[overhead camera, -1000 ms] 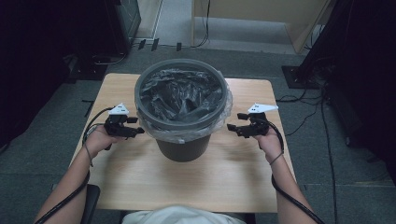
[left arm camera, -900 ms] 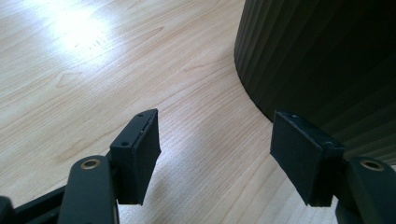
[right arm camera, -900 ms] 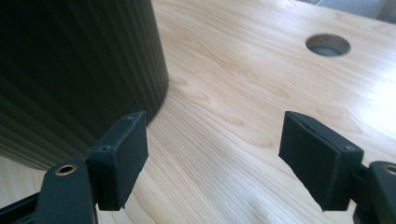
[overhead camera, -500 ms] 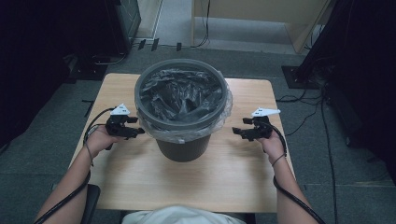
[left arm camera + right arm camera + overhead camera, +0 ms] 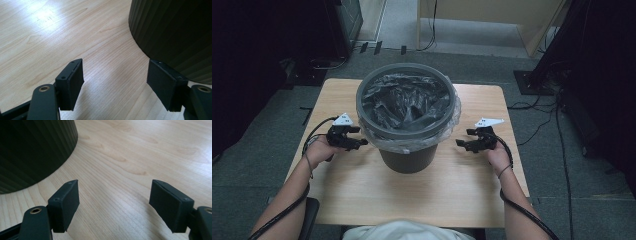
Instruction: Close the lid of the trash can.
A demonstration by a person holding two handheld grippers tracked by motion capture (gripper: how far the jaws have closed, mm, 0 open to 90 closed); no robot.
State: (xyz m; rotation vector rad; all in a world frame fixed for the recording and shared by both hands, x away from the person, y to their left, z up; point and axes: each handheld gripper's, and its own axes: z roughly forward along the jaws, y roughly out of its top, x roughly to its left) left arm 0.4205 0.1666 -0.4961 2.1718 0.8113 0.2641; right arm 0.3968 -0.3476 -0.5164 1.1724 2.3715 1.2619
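A dark ribbed bucket (image 5: 408,159) stands in the middle of the wooden table (image 5: 412,200), lined with a crumpled black plastic bag (image 5: 404,102) whose clear edge folds over the rim. My left gripper (image 5: 362,143) is held low at the bucket's left side and points at it. Its jaws have just been opening, and nothing is between them. In the left gripper view the gripper (image 5: 115,82) stands open over bare wood, the bucket wall (image 5: 175,32) just beyond its right jaw. My right gripper (image 5: 460,145) is open at the bucket's right. In its own view the gripper (image 5: 113,202) is empty, with the bucket (image 5: 32,150) at the left.
A cable (image 5: 312,137) trails from each gripper along the person's forearms. Grey carpet surrounds the table, with dark equipment (image 5: 347,25) at the back left, a light wooden cabinet (image 5: 492,20) behind, and loose cables (image 5: 537,105) on the floor at the right.
My right gripper has sunk a little toward the tabletop beside the bucket. My left gripper has stayed in place. The bucket has not moved.
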